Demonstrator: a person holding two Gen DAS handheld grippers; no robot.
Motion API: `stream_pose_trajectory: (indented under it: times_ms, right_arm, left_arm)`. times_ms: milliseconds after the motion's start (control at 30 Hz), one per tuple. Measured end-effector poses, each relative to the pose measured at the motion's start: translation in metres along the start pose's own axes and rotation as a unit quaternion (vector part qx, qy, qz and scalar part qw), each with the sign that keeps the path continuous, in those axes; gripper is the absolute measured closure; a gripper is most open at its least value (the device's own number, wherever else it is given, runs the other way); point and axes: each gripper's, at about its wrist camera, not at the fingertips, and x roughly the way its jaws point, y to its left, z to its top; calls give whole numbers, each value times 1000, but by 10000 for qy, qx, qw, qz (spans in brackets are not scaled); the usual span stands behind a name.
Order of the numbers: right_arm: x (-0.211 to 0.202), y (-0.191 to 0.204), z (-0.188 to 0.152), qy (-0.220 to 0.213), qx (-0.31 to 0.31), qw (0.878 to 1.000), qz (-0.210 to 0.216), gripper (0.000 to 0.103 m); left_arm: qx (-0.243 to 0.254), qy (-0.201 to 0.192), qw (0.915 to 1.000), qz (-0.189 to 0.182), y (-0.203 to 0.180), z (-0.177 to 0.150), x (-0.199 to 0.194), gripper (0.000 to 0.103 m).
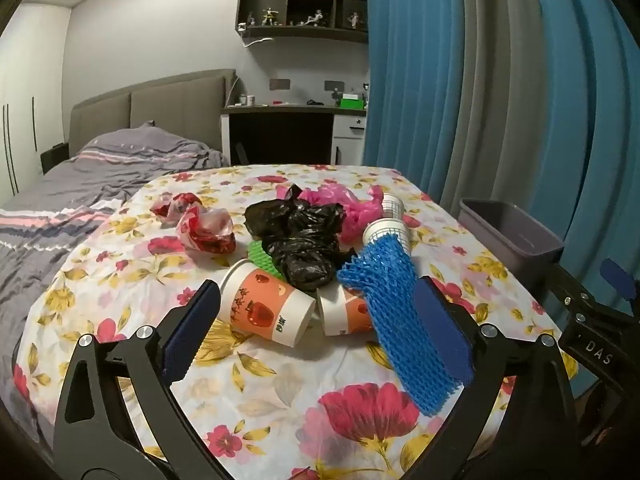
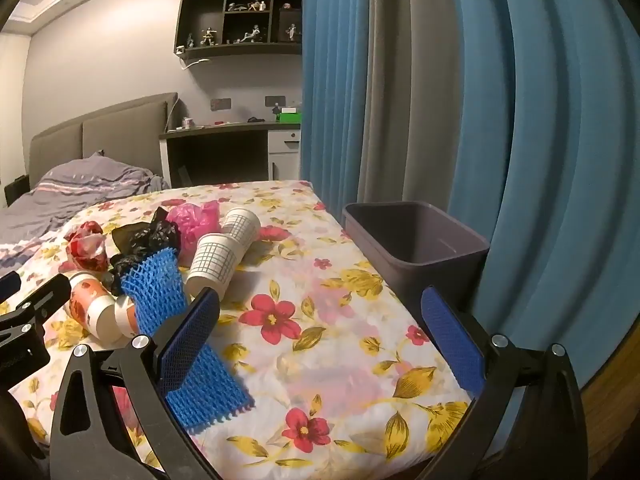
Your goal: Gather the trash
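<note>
The left gripper [image 1: 320,320] has its fingers spread wide and grasps nothing; between them on the flowered table [image 1: 256,408] lie two orange paper cups on their sides, the nearer one [image 1: 266,306] toward the left finger and a second [image 1: 346,316] partly under the blue foam net [image 1: 394,312], which runs along the inside of the right finger, touching or just beside it. The right gripper [image 2: 328,332] is likewise released, fingers wide apart over bare flowered cloth, with the same net [image 2: 168,300] passing behind its left finger. Beyond the cups, the left wrist view shows a crumpled black bag [image 1: 298,236] with a scrap of green foam net [image 1: 262,254] under it, a pink bag [image 1: 346,206] behind, a red-and-white bag [image 1: 200,226] to the left, and two white grid-printed cups [image 1: 390,232] on their sides. The green scrap shows only in the left view. The right wrist view gives the grey bin [image 2: 416,246] whole, open-topped and just beside the table's right edge against the blue curtain [image 2: 540,120]; the left view catches only part of it, beyond the right gripper's black frame. Only the right view shows the left gripper's frame at its left edge. Further back are a bed [image 1: 80,184] and a wall shelf [image 1: 304,0].
</note>
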Motion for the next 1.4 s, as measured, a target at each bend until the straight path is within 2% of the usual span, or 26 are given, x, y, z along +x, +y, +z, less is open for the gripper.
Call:
stream_pose_trajectory:
  times_ms: [1400]
  right_arm:
    - [-6,-9,3,-27,98,9999,-54,5]
  left_arm:
    - [-20,-33,10000,-30,8,4,-4,7]
